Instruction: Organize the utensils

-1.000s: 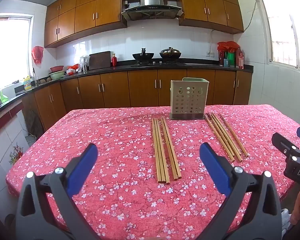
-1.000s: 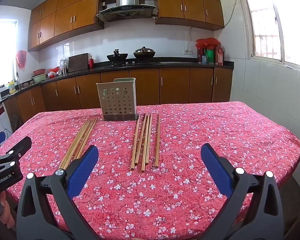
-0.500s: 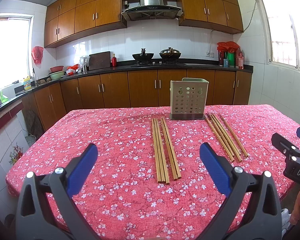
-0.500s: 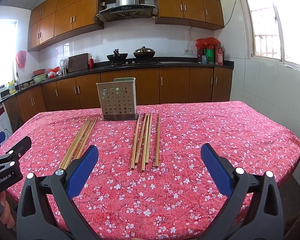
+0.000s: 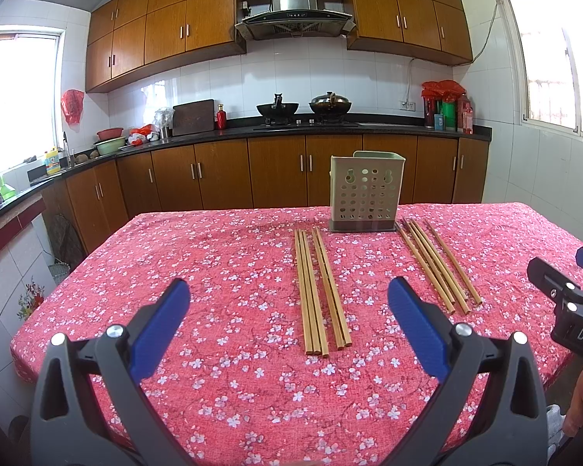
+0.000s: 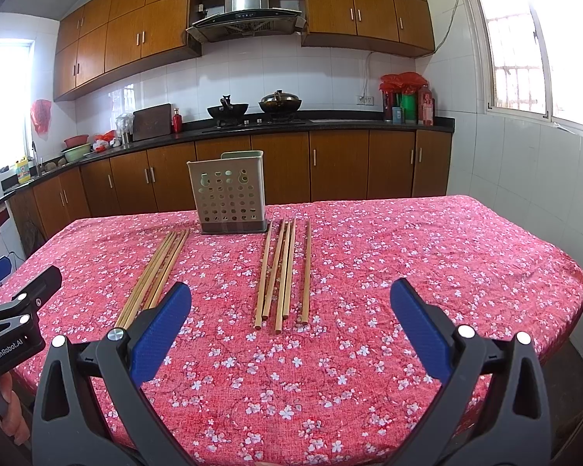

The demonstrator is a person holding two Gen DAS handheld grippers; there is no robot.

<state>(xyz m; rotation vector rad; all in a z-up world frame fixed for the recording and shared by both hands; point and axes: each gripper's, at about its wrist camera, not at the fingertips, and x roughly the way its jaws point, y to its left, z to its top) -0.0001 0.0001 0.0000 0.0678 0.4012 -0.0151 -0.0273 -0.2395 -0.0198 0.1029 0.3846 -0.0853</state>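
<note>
On the red floral table (image 5: pixel 221 256), two sets of chopsticks are lying flat before the perforated holder (image 5: pixel 365 194) at the far centre: the left set (image 5: pixel 320 291) and the right set (image 6: pixel 283 272). Both the left gripper (image 5: pixel 287 322) and the right gripper (image 6: pixel 289 322) are hovering at the near edge, jaws spread wide, holding nothing. A good pickup likely calls for descending across the sticks' middle, clamping few at once, then tilting them upright over the holder.

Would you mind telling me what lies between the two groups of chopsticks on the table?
Only bare floral tablecloth lies between the left chopsticks and the right chopsticks, as the right wrist view shows; the perforated holder stands beyond their far ends.
</note>
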